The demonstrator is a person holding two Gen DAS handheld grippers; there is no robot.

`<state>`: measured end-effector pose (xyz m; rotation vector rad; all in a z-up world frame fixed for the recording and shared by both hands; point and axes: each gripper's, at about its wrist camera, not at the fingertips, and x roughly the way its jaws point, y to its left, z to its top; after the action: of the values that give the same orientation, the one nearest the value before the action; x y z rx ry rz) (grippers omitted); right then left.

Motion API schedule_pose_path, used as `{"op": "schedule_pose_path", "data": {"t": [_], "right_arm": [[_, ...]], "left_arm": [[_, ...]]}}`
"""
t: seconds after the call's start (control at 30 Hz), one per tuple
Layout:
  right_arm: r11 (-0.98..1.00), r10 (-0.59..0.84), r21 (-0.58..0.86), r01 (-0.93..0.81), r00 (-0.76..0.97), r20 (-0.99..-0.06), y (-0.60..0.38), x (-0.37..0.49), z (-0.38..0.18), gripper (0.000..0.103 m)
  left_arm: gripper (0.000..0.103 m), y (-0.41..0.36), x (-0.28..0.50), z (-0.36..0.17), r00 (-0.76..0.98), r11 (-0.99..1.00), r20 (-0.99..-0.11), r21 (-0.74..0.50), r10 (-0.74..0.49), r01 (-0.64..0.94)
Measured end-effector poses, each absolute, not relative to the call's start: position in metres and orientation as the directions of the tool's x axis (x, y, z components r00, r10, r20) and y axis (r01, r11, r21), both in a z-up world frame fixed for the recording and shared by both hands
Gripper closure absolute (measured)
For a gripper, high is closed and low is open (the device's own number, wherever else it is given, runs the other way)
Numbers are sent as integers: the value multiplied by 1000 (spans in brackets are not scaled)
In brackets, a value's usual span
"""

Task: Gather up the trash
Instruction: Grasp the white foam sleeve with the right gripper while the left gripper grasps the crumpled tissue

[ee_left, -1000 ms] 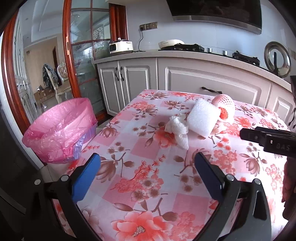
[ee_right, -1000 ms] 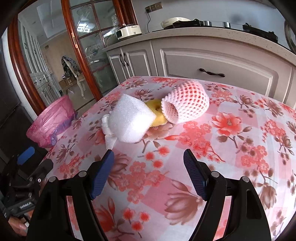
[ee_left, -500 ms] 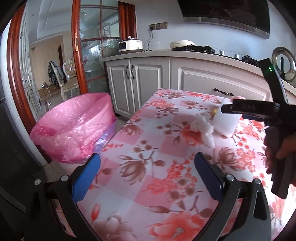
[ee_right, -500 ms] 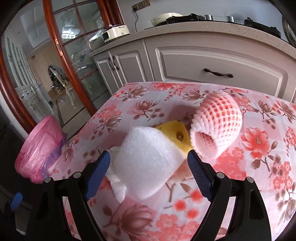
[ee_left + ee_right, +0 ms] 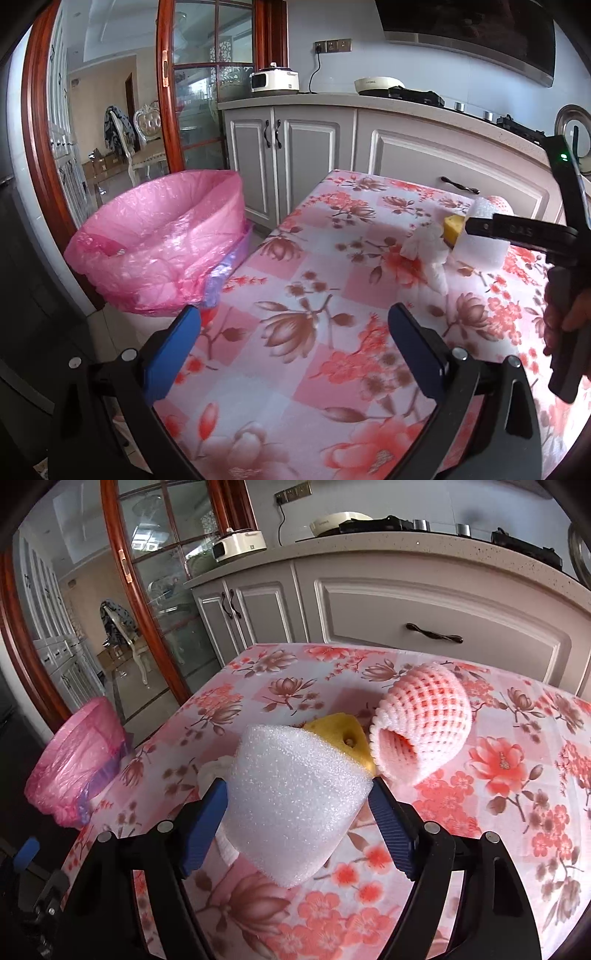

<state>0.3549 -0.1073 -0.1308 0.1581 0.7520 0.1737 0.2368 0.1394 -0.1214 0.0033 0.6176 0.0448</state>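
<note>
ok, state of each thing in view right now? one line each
right tongs: astride the foam, pads at its sides; grip not confirmed
left tongs: open, holding nothing
white foam piece: between the right tongs
pink foam fruit net: lying on its side, mouth open
yellow sponge: on the table, behind the foam
crumpled tissue: on the table
pink-lined trash bin: open, beside the table

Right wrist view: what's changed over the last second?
The right claw advanced to the white foam, which now sits between its pads; firm clamping can't be confirmed. The left claw swung toward the bin, open and empty. Pink net, yellow piece, tissue stayed put.
</note>
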Motion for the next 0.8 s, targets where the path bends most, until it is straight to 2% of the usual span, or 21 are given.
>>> {"op": "schedule_pose_path", "data": {"t": [0.33,0.57,0.63,0.8], "right_arm": [[981,181,170,-95,763,-620,-162,308,-111,28],[978,193,182,-99,756,-625,-193,292,-120,28],[977,196,188,-98,753,-628,-199,291,-124,28],[968,225,231,-98,749,-623,-210,296,-130,28]], "left_arm": [[5,81,272,-115,807,1000,-590,0,-16,20],[5,43,310,-124,791,999,-611,-21,-38,32],[13,33,325,-131,776,999,-630,-19,-39,35],[21,16,358,-141,750,1000,-661,0,-19,26]]}}
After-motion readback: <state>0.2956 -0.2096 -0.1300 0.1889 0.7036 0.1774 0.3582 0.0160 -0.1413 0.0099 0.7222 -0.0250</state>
